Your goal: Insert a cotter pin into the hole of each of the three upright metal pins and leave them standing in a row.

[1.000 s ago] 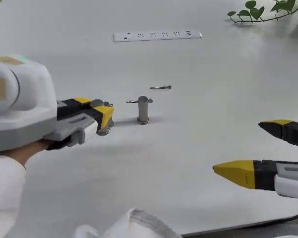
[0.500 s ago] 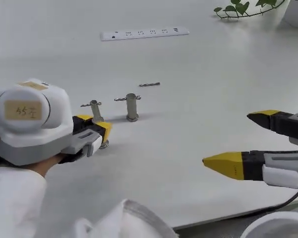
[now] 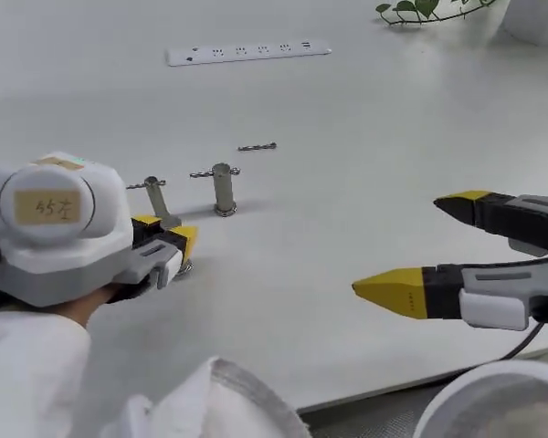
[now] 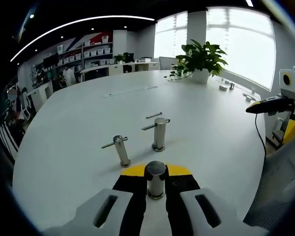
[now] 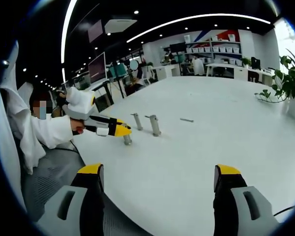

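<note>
My left gripper [image 3: 169, 243] is shut on a plain metal pin [image 3: 183, 267] that stands on the white table [image 3: 347, 137]; the pin [image 4: 156, 184] sits upright between the yellow tips [image 4: 132, 171]. Just beyond it stand two more pins, the left one [image 3: 155, 202] and the right one [image 3: 224, 189], each with a cotter pin through its top. A loose cotter pin [image 3: 257, 146] lies further back. My right gripper [image 3: 404, 246] hovers open and holding nothing at the right, well away from the pins.
A white power strip [image 3: 248, 52] lies at the far side of the table. A potted plant [image 3: 420, 9] stands at the back right. White cloth [image 3: 219, 401] bunches at the near edge. Bare tabletop spans the gap between the two grippers.
The left gripper has drawn back toward the person with its pin, uncovering the left pin with its cotter pin. The head view has shifted; the right gripper stays open.
</note>
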Demonstrator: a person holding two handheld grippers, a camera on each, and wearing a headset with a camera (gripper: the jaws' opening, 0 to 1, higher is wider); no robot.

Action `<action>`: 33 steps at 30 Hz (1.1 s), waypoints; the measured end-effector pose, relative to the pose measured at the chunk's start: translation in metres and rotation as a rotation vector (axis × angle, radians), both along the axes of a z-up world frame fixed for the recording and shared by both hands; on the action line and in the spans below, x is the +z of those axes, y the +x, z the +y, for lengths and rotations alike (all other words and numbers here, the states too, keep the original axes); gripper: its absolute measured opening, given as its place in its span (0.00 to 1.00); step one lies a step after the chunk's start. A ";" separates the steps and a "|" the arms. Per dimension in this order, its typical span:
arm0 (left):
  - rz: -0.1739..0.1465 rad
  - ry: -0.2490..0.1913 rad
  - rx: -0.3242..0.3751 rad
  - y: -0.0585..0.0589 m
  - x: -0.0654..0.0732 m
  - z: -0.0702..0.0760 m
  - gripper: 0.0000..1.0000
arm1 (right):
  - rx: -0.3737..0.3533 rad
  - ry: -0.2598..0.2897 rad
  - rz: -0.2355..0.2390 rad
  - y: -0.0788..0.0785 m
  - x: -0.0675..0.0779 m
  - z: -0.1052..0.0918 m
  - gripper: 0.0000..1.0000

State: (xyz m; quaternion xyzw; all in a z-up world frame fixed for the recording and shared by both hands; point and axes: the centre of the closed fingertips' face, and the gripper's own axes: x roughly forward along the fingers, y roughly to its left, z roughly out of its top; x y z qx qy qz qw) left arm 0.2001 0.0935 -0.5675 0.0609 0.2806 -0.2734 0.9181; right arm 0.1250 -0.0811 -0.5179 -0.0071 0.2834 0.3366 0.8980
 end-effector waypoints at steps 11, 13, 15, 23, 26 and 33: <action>0.005 -0.011 0.016 0.000 -0.001 0.000 0.10 | 0.006 0.000 0.011 0.000 -0.004 0.003 0.91; 0.019 -0.019 0.032 -0.001 -0.001 0.002 0.11 | 0.006 0.005 0.011 0.001 -0.004 0.004 0.91; 0.029 -0.041 0.052 -0.001 -0.002 0.005 0.11 | 0.006 0.003 0.010 0.001 -0.004 0.004 0.91; 0.029 -0.017 0.057 0.000 -0.004 0.006 0.11 | 0.013 0.001 0.022 -0.001 -0.006 0.006 0.91; 0.024 0.015 0.035 -0.001 -0.005 0.007 0.11 | 0.010 0.006 0.016 0.000 -0.005 0.006 0.91; 0.017 0.029 -0.010 -0.005 -0.002 0.011 0.11 | 0.009 0.013 0.009 0.001 -0.002 0.003 0.91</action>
